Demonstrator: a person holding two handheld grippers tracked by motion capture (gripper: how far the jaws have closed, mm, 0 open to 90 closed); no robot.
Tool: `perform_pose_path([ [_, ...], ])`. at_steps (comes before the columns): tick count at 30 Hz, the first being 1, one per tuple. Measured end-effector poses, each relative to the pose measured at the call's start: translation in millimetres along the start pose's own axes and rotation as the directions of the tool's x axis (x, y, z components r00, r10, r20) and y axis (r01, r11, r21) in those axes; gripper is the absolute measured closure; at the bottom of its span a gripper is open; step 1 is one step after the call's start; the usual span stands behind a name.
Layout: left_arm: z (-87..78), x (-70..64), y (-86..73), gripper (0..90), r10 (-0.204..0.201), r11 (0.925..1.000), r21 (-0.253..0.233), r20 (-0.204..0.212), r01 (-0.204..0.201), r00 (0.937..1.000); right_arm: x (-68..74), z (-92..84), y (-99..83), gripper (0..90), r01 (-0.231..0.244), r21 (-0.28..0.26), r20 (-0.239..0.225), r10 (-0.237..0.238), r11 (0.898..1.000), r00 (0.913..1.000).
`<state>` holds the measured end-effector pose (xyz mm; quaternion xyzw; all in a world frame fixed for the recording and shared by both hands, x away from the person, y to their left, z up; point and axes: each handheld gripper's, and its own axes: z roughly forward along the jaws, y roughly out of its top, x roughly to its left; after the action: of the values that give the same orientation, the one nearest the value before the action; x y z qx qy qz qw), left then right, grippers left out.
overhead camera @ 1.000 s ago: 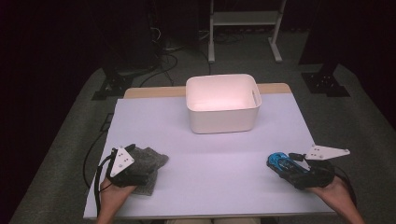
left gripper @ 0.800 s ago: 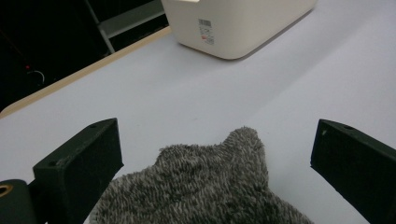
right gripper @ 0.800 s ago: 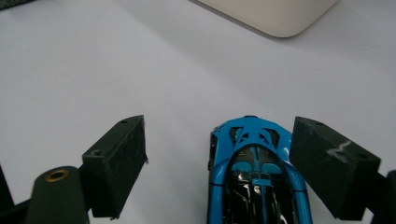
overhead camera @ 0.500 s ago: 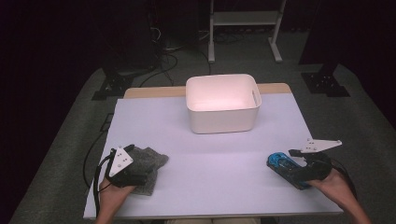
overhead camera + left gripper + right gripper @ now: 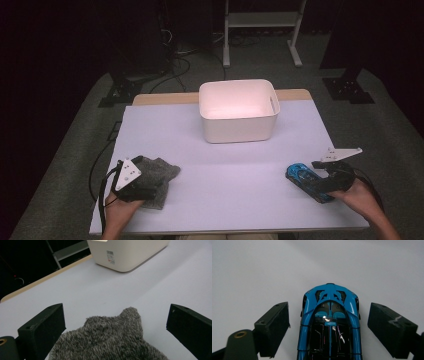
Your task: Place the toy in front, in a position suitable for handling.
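Jaws of the left gripper [image 5: 115, 322] stand wide, one either side of a grey fuzzy cloth [image 5: 110, 342] lying at the table's [image 5: 225, 165] near left. Right gripper [image 5: 328, 325] likewise spread, straddling a blue toy car [image 5: 329, 325] at near right without touching it. White bin [image 5: 239, 111] sits well apart, far centre.

Bin [image 5: 238, 111] at upper centre of the high view, on the table [image 5: 225, 170]. Cloth [image 5: 157, 180] at lower left, under the left gripper [image 5: 131, 181]. Toy car [image 5: 307, 181] at lower right, between the right gripper's [image 5: 325, 180] jaws, well apart from the cloth.
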<state>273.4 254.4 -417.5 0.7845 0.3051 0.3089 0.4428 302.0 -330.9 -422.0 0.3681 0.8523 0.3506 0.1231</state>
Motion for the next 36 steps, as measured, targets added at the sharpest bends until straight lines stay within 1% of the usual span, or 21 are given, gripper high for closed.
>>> perform_pose_path([
  [2, 0.9, 0.4, -0.4, 1.1, -0.002, 1.0, 0.006, 0.002, 0.002, 1.0, -1.0, 0.9, -1.2, 16.2, -0.004, 0.01, 0.006, 0.004, 1.0, 1.0],
  [5, 0.2, 0.6, -0.2, 1.1, -0.009, 1.0, 0.0, 0.004, 0.009, 1.0, -3.6, 2.1, -2.8, 16.2, -0.011, 0.014, 0.011, 0.011, 1.0, 0.9999],
  [6, -0.1, 0.5, -0.1, 1.1, -0.008, 1.0, -0.005, 0.003, 0.008, 1.0, -3.8, 3.5, -3.8, 16.2, -0.021, 0.024, 0.01, 0.021, 0.999, 0.9997],
  [7, -0.3, 0.6, -0.1, 1.1, -0.007, 1.0, -0.006, 0.003, 0.007, 1.0, -3.8, 3.5, -3.8, 16.2, -0.021, 0.024, 0.01, 0.021, 0.999, 0.9997],
  [9, -0.1, 0.7, -0.2, 1.1, -0.006, 1.0, -0.001, 0.004, 0.006, 1.0, -3.7, 6.5, -5.2, 16.1, -0.013, 0.048, 0.01, 0.012, 0.999, 0.9999],
  [14, 0.4, 0.7, -0.5, 1.1, -0.007, 1.0, 0.001, 0.009, 0.007, 0.9999, -3.0, 10.0, -7.6, 16.1, -0.013, 0.061, 0.008, 0.013, 0.998, 0.9999],
  [16, 0.6, 0.3, -0.4, 1.1, 0.0, 1.0, 0.003, 0.006, 0.0, 1.0, -2.7, 12.0, -9.4, 16.1, -0.011, 0.078, 0.015, 0.01, 0.997, 0.9998],
  [19, 0.9, 0.5, -0.3, 1.1, -0.002, 1.0, 0.004, 0.008, 0.002, 1.0, -3.1, 13.0, -10.5, 16.2, -0.006, 0.077, 0.017, 0.005, 0.997, 0.9998],
  [20, 0.7, 0.3, -0.3, 1.1, -0.003, 1.0, 0.004, 0.009, 0.002, 1.0, -2.4, 13.7, -11.3, 16.2, -0.011, 0.08, 0.016, 0.01, 0.997, 0.9998],
  [22, 0.6, -0.1, -0.5, 1.1, -0.003, 1.0, 0.004, 0.01, 0.003, 1.0, -1.5, 16.0, -12.7, 16.1, -0.003, 0.093, 0.021, 0.001, 0.996, 0.9998],
  [27, 0.6, 0.4, -0.4, 1.1, -0.002, 1.0, 0.006, 0.009, 0.002, 1.0, -0.4, 18.1, -13.5, 16.1, 0.009, 0.1, 0.028, -0.012, 0.995, 0.9995],
  [36, 0.4, 0.4, -0.5, 1.1, -0.002, 1.0, 0.006, 0.011, 0.002, 0.9999, 0.2, 20.7, -16.7, 16.2, 0.006, 0.109, 0.037, -0.01, 0.994, 0.9992],
])
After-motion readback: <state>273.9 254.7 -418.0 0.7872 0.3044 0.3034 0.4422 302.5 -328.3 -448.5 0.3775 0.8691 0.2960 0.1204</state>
